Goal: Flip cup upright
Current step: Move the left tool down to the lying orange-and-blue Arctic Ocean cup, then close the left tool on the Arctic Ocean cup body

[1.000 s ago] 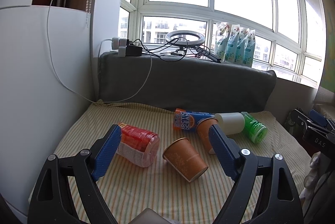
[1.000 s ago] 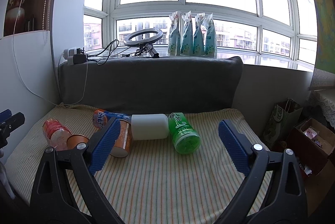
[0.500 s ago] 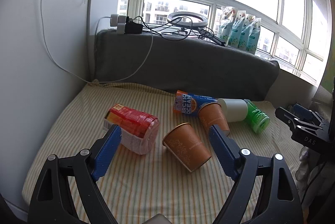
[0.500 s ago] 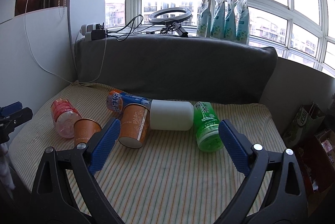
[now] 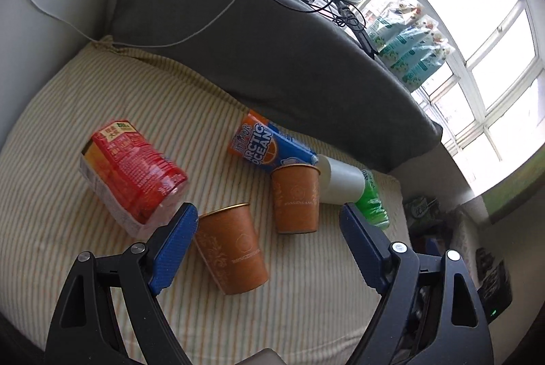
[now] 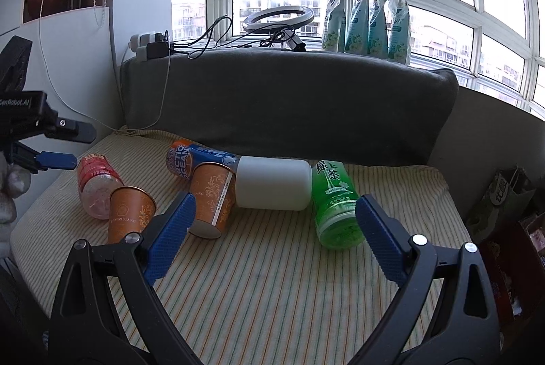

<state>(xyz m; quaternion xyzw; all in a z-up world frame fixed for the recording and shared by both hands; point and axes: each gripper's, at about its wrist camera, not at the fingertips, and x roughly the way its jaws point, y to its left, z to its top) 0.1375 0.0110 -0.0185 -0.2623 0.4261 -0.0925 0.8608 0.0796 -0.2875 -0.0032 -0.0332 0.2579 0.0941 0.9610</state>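
Two orange paper cups lie on their sides on the striped cushion (image 5: pixel 306 297). The nearer cup (image 5: pixel 231 252) lies just ahead of my left gripper (image 5: pixel 269 239), between its open, empty fingers. The second cup (image 5: pixel 295 199) lies behind it, against a white cup (image 5: pixel 340 182). In the right wrist view the nearer cup (image 6: pixel 131 211) is at the left and the second cup (image 6: pixel 211 198) is near the middle. My right gripper (image 6: pixel 274 228) is open and empty, hovering before the white cup (image 6: pixel 274 184). The left gripper (image 6: pixel 58 145) shows at the far left there.
A red-labelled bottle (image 5: pixel 131 176), a blue "Arctic Ocean" bottle (image 5: pixel 269 143) and a green tea bottle (image 6: pixel 335 208) lie on the cushion. A grey backrest (image 6: pixel 289 106) runs behind, carrying a power strip, cables and a ring light (image 6: pixel 277 19). Bags (image 6: pixel 507 194) stand right.
My left gripper has tilted down and moved in over the nearer orange cup, which now lies between its fingers. My right gripper has come a little closer to the cups. Both stayed open.
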